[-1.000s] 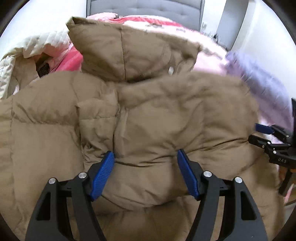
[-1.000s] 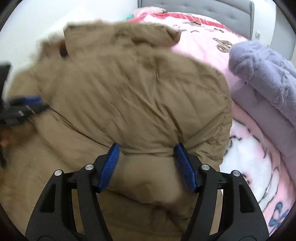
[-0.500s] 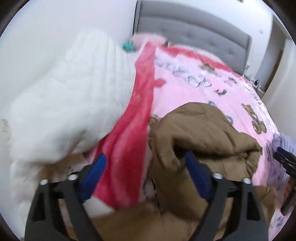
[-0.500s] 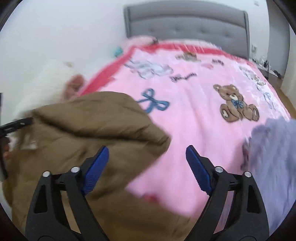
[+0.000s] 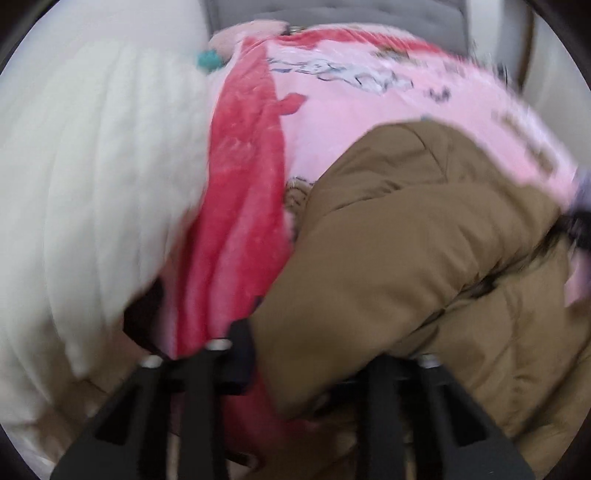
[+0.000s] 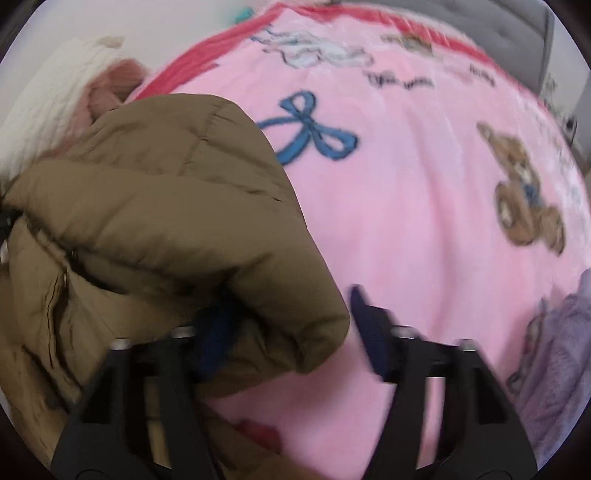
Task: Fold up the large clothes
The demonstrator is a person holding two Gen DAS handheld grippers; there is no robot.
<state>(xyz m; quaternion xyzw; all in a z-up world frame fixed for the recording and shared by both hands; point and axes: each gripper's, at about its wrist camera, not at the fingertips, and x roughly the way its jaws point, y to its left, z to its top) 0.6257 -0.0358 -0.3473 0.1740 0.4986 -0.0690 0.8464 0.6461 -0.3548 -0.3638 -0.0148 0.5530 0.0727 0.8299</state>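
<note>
While both of my grippers pointed steeply down at the bed, my left gripper was closing, with a thick roll of the brown puffer jacket bulging between its fingers; the right-hand finger was buried under the fabric and the picture was smeared, so I could not tell whether the pads had bitten yet. In that view the jacket lay heaped across the lower right, on top of the pink blanket, whose red border ran down the middle beside a white quilted garment piled on the left. A grey headboard showed at the far end of the bed. My right gripper was closing too, around the rounded end of the same jacket, which filled the left side of its view and spilled over the left finger, so that only a blur of blue pad showed through; the right finger stood just clear of the fabric, over bare pink blanket. A blue bow and a brown teddy bear were printed on the blanket beyond the jacket, and a lilac fleece lay bunched at the right edge.
</note>
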